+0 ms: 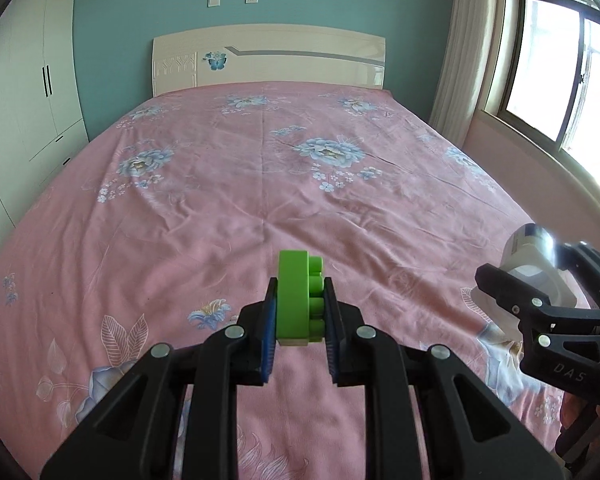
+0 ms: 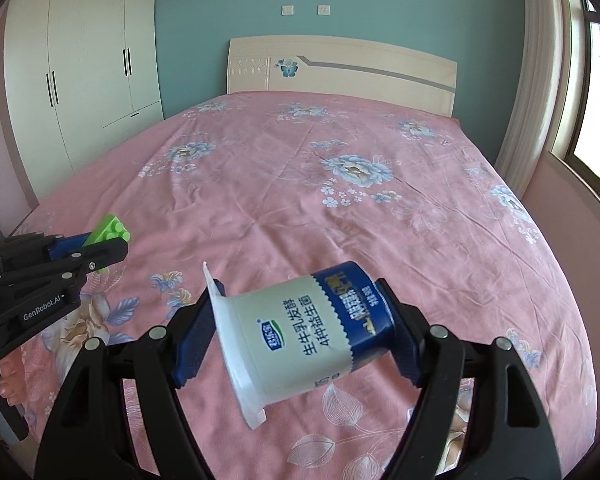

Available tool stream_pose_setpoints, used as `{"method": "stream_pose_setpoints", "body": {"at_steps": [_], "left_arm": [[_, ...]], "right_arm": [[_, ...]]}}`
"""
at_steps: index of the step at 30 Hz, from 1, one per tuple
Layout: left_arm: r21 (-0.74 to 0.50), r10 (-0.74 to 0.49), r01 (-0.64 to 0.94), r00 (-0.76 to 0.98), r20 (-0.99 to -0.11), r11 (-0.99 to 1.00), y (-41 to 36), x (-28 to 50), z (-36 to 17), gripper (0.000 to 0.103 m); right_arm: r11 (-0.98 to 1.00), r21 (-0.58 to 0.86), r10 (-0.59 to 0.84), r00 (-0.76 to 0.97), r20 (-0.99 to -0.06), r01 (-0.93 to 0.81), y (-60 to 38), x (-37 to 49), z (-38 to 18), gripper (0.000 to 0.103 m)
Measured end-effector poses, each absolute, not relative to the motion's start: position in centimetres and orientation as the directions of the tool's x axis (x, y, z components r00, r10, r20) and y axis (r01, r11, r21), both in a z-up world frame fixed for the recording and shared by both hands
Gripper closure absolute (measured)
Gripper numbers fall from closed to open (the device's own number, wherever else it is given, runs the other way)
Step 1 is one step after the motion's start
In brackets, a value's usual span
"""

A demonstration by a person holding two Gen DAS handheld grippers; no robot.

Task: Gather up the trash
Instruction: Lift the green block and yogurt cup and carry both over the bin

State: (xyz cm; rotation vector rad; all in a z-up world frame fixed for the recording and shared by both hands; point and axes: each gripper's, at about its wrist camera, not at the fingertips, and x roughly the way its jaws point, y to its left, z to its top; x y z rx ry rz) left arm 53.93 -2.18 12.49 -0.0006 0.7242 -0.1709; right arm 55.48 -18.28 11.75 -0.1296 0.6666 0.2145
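**Carrying two finds off the bed**

Hovering above the pink bed [image 1: 260,184], the left tool [image 1: 300,312] pinches a green toy brick [image 1: 296,300], while the right tool [image 2: 300,336] clamps a yogurt cup [image 2: 300,332] sideways. No bin shows. I'd keep both grips firm and level, since the tilted cup could slip.

Black plastic left gripper [image 1: 300,312], blue ribbed pads [image 1: 269,334], silver screws
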Motion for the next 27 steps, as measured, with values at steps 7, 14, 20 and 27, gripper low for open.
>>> {"method": "stream_pose_setpoints", "body": {"at_steps": [7, 14, 20, 27], "left_arm": [[-0.032, -0.129, 0.14, 0.772, -0.622, 0.99, -0.9, 46.6, 18.8, 0.08], [0.005, -0.109, 0.136, 0.819, -0.563, 0.991, 0.0, 38.6, 24.3, 0.08], [0.04, -0.11, 0.151, 0.853, -0.51, 0.988, 0.1, 32.1, 27.5, 0.08], [0.05, -0.123, 0.166, 0.872, -0.473, 0.985, 0.9, 26.0, 29.7, 0.08]], "right_arm": [[0.967, -0.099, 0.14, 0.814, -0.564, -0.235, -17.6, 47.7, 18.7, 0.028], [0.962, -0.135, 0.139, 0.853, -0.503, -0.237, -17.3, 39.6, 24.5, 0.028], [0.955, -0.166, 0.148, 0.878, -0.455, -0.247, -16.7, 32.8, 27.8, 0.028], [0.946, -0.2, 0.16, 0.903, -0.399, -0.256, -16.1, 25.5, 30.5, 0.028]]}}
